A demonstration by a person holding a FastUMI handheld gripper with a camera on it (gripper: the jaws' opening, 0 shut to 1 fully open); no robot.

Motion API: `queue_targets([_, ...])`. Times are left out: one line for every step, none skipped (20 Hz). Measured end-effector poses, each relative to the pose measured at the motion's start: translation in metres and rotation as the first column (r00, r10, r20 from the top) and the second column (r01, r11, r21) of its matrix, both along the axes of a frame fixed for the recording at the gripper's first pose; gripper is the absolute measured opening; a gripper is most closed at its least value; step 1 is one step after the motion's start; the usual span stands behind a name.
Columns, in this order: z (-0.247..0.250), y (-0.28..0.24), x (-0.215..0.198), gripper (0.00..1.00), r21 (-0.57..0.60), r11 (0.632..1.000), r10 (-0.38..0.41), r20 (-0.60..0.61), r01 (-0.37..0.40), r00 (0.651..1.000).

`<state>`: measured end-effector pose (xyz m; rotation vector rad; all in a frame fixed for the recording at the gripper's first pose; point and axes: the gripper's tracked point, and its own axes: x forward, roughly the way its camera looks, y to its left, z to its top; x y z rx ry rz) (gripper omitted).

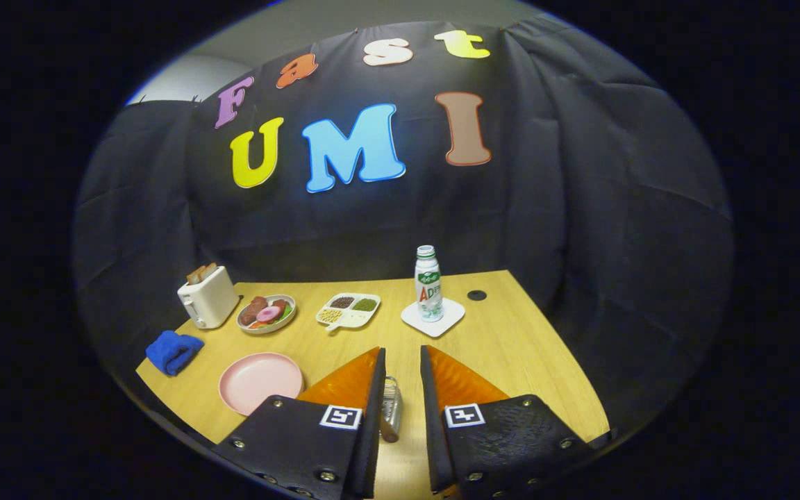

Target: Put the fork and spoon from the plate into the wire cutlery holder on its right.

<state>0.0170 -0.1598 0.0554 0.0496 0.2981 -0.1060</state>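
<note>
Just wood table (511,347), black cloth wall (580,194), hand-held gripper (402,361) fingers apart.

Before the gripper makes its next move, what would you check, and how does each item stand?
1. Gripper fingers apart: ok, a gap shows between them.
2. Pink plate free of fork and spoon: ok, none seen on it.
3. What the metal object between the fingers is, holder or cutlery: cannot tell.
4. Both fingers pressing on that object: not ok; it sits by the left finger, with a gap to the right one.
5. Bottle upright on its coaster, beyond the fingers: ok.
</note>
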Motion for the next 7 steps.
queue_targets([0.003, -0.010, -0.001, 0.29, -0.016, 0.999, -0.031, 0.036, 0.032, 0.999])
queue_targets([0.006, -0.019, -0.002, 0.29, -0.019, 0.998, -0.056, 0.070, 0.057, 0.996])
queue_targets([0.012, -0.023, -0.001, 0.29, -0.010, 0.998, -0.066, 0.112, 0.067, 0.991])
queue_targets([0.017, -0.028, 0.001, 0.29, 0.004, 0.998, -0.066, 0.159, 0.066, 0.985])
queue_targets([0.019, -0.031, 0.005, 0.29, 0.018, 0.999, -0.053, 0.203, 0.051, 0.978])
queue_targets([0.020, -0.035, 0.009, 0.29, 0.028, 0.999, -0.044, 0.243, 0.039, 0.969])
queue_targets([0.016, -0.043, 0.015, 0.29, 0.032, 0.999, -0.043, 0.278, 0.036, 0.960])
